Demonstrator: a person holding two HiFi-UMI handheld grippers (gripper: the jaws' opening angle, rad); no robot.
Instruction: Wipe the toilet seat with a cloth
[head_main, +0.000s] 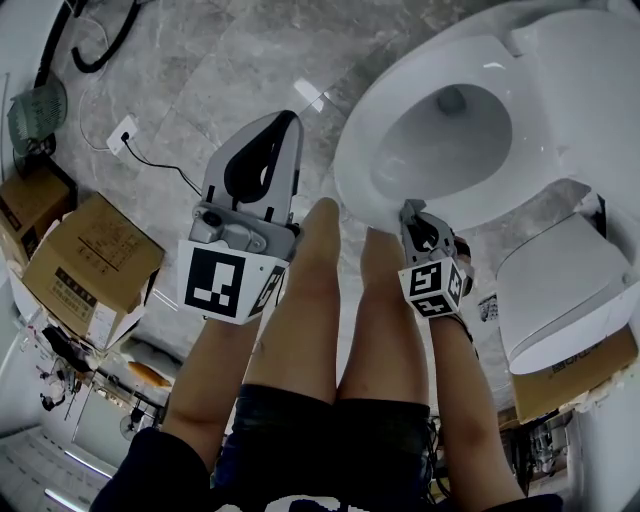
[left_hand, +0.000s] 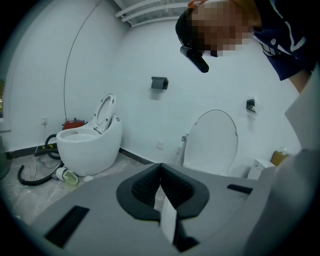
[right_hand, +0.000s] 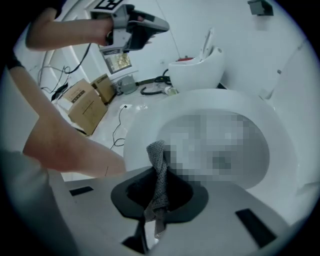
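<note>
**Right gripper.** The fingers (right_hand: 131, 194) of the right gripper (right_hand: 156, 197) are closed on a grey cloth (right_hand: 159, 170). The cloth is pinched at its lower part. Its twisted free end stands up out of the fingers and points at the near rim of the toilet seat (right_hand: 145, 130). In the head view the fingertips sit at this near rim, on the side closest to the person's knees. No view confirms contact between cloth and seat. The seat is white, is lowered on the bowl, and fills most of the right gripper view.

**Left gripper.** The fingers (left_hand: 145, 187) of the left gripper (left_hand: 161, 187) are pressed together with nothing between them. In the head view this gripper is raised above the marble floor (head_main: 220, 70). It is left of the person's legs (head_main: 320, 300) and well apart from the seat.

**Surroundings.**
- The left gripper view faces a white wall (left_hand: 125, 60).
- A second, egg-shaped toilet (left_hand: 90, 145) stands at the wall with its lid up.
- A loose white lid (left_hand: 210, 142) leans on the wall to the right of it.
- Cardboard boxes (head_main: 95, 260) sit on the floor at the left of the head view.
- A floor socket (head_main: 122, 133) with a black cable lies beyond the boxes.
</note>
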